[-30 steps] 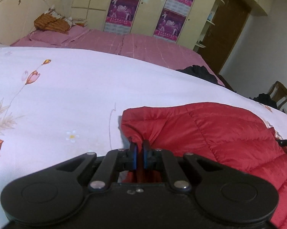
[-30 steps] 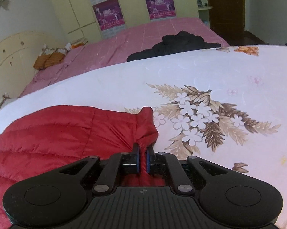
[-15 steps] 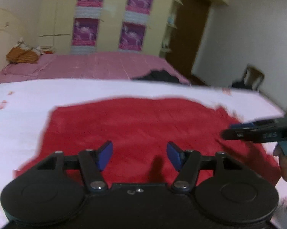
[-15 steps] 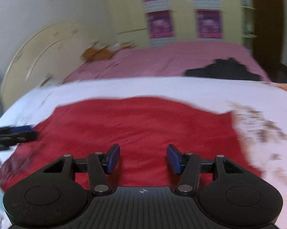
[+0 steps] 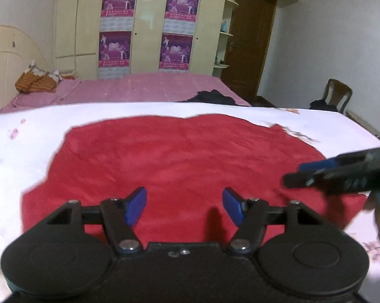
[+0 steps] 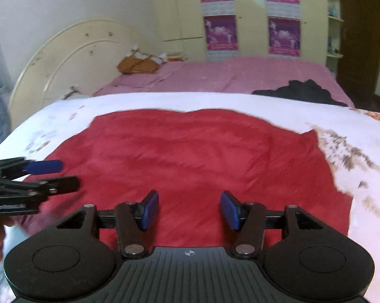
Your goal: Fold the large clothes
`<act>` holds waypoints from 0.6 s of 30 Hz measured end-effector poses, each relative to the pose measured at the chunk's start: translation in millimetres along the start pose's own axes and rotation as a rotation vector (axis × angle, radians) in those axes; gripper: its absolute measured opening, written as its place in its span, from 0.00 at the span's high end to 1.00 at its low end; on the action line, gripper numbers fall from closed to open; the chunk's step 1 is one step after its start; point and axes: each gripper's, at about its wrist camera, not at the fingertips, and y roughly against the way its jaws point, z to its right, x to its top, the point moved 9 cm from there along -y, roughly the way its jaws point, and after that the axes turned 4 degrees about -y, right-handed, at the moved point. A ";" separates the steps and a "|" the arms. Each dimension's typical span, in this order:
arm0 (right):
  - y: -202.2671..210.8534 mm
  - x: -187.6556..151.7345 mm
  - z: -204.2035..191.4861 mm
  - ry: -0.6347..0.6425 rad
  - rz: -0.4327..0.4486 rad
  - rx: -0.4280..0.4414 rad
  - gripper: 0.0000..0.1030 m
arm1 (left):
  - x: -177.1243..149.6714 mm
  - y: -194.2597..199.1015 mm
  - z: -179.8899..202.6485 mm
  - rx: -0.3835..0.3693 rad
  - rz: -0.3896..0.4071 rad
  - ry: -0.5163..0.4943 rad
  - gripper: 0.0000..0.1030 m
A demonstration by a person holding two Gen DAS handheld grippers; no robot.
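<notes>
A red quilted jacket [image 5: 184,156] lies spread flat on the white floral sheet [image 5: 25,146]. In the left wrist view my left gripper [image 5: 184,197] hovers over the jacket's near edge. Its jaws are opening and nothing is between the blue pads. My right gripper [image 5: 292,175] reaches in from the right, above the jacket's right side. In the right wrist view the right gripper [image 6: 189,199] stands open and empty over the jacket [image 6: 190,151]. The left gripper [image 6: 70,174] shows at the left edge, also apart from the cloth.
Beyond the sheet lies a pink bed [image 5: 144,88] with a black garment [image 5: 212,97] and an orange pillow [image 5: 35,83]. A cream headboard [image 6: 71,58] stands at the left, wardrobe doors with purple posters [image 5: 116,48] at the back, a wooden chair [image 5: 337,94] at the right.
Both grippers let go of the jacket's corners and opened. They drew back and rose, so the whole jacket now shows lying flat.
</notes>
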 end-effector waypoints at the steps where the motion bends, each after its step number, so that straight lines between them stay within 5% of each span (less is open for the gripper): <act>1: -1.3 -4.8 -8.3 0.009 -0.005 0.005 0.46 | -3.6 -1.4 8.2 0.004 -0.003 -0.003 0.37; 6: -9.8 -25.3 -18.3 0.034 -0.017 -0.049 0.46 | -23.2 0.5 2.8 0.072 -0.024 0.009 0.38; 18: 34.1 -51.0 71.2 -0.093 -0.005 -0.251 0.46 | -53.9 30.7 -87.0 0.251 -0.048 0.107 0.36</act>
